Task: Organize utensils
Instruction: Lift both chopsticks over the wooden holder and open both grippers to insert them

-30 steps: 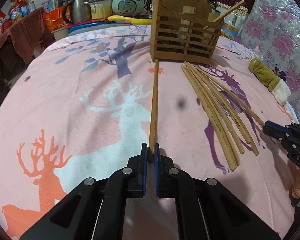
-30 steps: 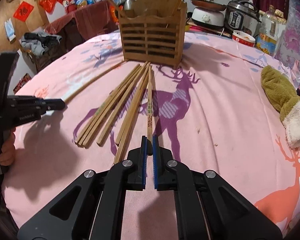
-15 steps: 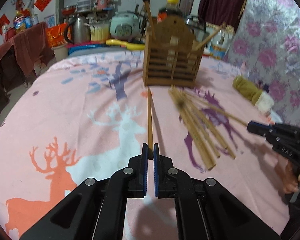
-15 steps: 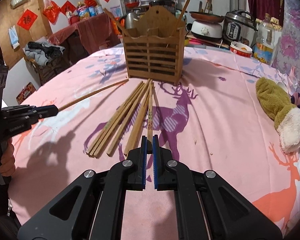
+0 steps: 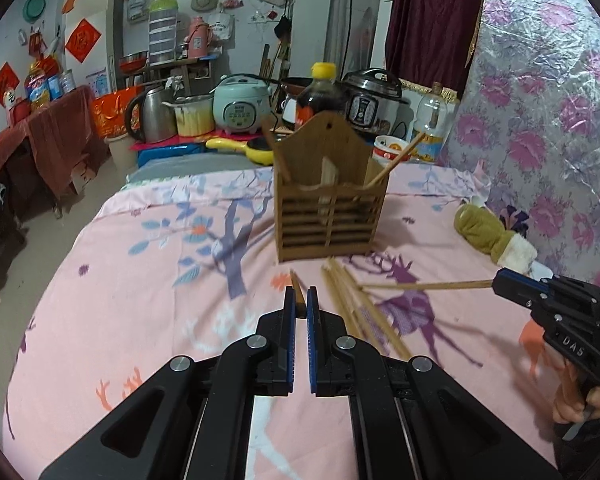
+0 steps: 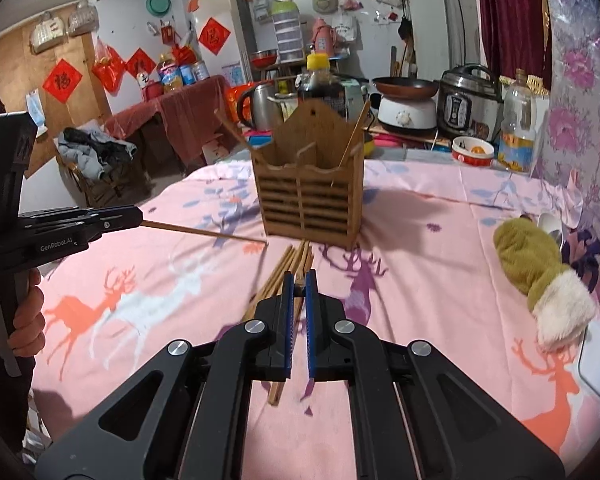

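Observation:
A slatted wooden utensil holder [image 5: 329, 204] stands on the pink deer cloth and shows in the right wrist view too [image 6: 310, 196], with a chopstick leaning in each compartment. My left gripper [image 5: 299, 300] is shut on a wooden chopstick [image 5: 297, 285], also visible as a long stick in the right wrist view [image 6: 204, 233], lifted off the cloth. My right gripper [image 6: 298, 286] is shut on another chopstick [image 6: 300, 280], seen from the left wrist view [image 5: 424, 286], also lifted. Several loose chopsticks [image 5: 360, 308] lie in front of the holder.
A green mitten with a white cuff [image 6: 540, 276] lies on the right of the table. Behind the holder stand a dark sauce bottle [image 5: 320, 96], cookers [image 5: 374, 96], a kettle [image 5: 150, 112] and a bowl [image 6: 473, 151]. A patterned wall covering [image 5: 540, 120] bounds the right side.
Both grippers have risen from the cloth, each lifting its chopstick. The views now look higher and further from the table, with the chopsticks pointing towards the holder.

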{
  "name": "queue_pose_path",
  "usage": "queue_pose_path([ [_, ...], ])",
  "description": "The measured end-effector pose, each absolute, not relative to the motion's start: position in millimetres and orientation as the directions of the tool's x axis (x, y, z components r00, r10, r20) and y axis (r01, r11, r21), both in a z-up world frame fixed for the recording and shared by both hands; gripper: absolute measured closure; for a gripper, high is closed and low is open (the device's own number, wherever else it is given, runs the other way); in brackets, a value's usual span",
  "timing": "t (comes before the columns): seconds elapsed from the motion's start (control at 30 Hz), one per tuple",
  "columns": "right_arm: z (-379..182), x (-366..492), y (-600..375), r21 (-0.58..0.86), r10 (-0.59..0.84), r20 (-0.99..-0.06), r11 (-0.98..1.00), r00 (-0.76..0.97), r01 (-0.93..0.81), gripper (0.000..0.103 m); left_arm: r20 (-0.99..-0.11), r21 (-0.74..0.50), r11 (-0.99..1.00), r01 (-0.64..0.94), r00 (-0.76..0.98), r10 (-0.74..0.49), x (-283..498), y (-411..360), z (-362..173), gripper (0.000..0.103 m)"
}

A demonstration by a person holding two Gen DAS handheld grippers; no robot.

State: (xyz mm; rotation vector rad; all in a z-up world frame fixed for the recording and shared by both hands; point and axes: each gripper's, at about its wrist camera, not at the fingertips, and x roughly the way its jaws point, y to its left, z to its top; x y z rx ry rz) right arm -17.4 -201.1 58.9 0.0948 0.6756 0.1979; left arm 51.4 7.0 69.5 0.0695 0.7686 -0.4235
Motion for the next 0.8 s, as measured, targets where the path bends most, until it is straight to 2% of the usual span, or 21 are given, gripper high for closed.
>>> queue_pose_path([
  [0.57,119,30,-192,0.111,0.187,-0.548,0.982,0.816,-0.15,0.097,-0.63,-0.033,0.886,0.462,0.679,-0.377,100,-52,161,0.098],
  [0.7,137,47,-190,0.096,0.167,-0.52,0.986,0.838,-0.138,0.097,-0.587,-0.017,0.897,0.442,0.721,-0.367,117,-61,193,0.098],
  [0.8,160,63,-194,0.128,0.16,-0.464,0.985,0.871,-0.112,0.097,-0.53,-0.017,0.911,0.412,0.769,-0.358,131,-65,218,0.097],
])
